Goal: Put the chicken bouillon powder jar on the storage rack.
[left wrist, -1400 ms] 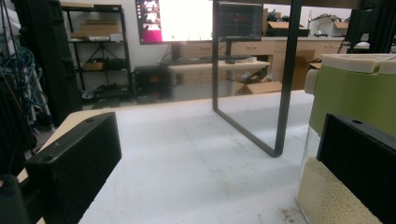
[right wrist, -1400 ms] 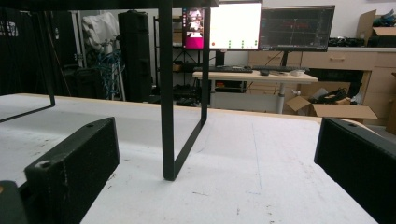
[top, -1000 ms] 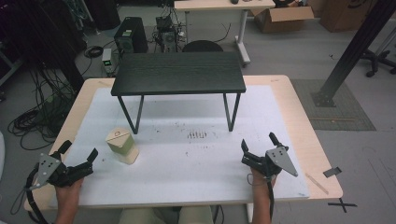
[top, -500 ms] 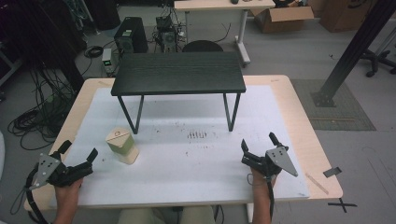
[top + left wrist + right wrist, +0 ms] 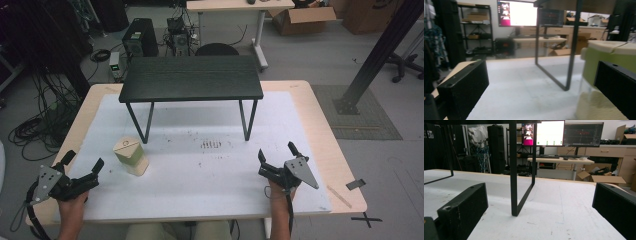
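Note:
A small carton-like box (image 5: 130, 156), cream on top with a green side, stands on the white mat left of centre. In the left gripper view the same box (image 5: 604, 65) rises close on the right, partly behind the right jaw. My left gripper (image 5: 83, 166) rests open at the near left edge, pointing toward the box with nothing between its jaws. My right gripper (image 5: 277, 153) sits open near the front right, also holding nothing. A black low table (image 5: 190, 77) stands on thin legs at the back of the mat; one leg (image 5: 513, 170) stands ahead in the right gripper view.
The white mat (image 5: 210, 170) covers a wooden tabletop (image 5: 320, 125). A patch of dark specks (image 5: 210, 144) lies mid-mat. Beyond the table are computer towers, cables, a desk and cardboard boxes on the floor. A black post (image 5: 375, 55) rises at the right.

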A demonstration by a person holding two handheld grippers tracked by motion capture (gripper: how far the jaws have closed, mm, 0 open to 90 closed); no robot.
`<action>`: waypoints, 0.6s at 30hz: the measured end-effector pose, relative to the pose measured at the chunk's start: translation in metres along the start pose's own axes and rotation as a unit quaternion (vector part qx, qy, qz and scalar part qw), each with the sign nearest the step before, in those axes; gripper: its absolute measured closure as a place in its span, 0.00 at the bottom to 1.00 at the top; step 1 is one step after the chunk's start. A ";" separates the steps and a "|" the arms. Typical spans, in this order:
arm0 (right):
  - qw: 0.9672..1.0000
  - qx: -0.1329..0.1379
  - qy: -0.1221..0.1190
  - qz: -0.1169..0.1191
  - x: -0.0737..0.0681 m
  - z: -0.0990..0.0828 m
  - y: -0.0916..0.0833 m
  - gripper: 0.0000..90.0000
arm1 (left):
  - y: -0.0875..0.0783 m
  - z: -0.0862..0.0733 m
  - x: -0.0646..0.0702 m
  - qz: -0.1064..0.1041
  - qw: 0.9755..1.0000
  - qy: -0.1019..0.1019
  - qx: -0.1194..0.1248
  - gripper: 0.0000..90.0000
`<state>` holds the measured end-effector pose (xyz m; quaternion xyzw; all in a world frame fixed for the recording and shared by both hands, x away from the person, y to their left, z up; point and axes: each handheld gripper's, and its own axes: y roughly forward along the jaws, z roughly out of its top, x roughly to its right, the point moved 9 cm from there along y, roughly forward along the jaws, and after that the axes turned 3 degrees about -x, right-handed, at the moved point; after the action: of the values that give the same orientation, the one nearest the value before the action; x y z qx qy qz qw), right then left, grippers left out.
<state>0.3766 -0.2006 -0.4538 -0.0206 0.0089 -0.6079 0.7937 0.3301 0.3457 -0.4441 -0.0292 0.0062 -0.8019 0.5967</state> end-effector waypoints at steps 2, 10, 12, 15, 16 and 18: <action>1.000 0.001 0.000 0.000 0.000 0.000 0.000 0.00 | 0.000 0.002 0.005 -0.008 1.000 -0.002 0.000 0.00; 1.000 0.001 -0.001 0.000 0.000 0.000 0.000 0.00 | -0.001 0.011 0.024 -0.035 0.999 0.000 0.005 0.00; 1.000 -0.001 -0.003 0.000 0.000 0.000 0.000 0.00 | 0.000 0.012 0.032 -0.046 0.999 0.006 0.002 0.00; 1.000 0.000 -0.002 0.000 0.000 0.000 0.000 0.00 | 0.001 0.011 0.038 -0.052 0.999 0.004 -0.003 0.00; 1.000 0.000 -0.002 0.000 0.000 0.000 0.000 0.00 | 0.001 0.011 0.039 -0.052 0.999 0.004 -0.003 0.00; 1.000 0.000 -0.002 0.000 0.000 0.000 0.000 0.00 | 0.000 0.011 0.044 -0.050 0.999 0.003 -0.004 0.00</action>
<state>0.3766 -0.2003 -0.4537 -0.0215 0.0071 -0.6079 0.7937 0.3184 0.3038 -0.4313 -0.0293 0.0094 -0.8309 0.5555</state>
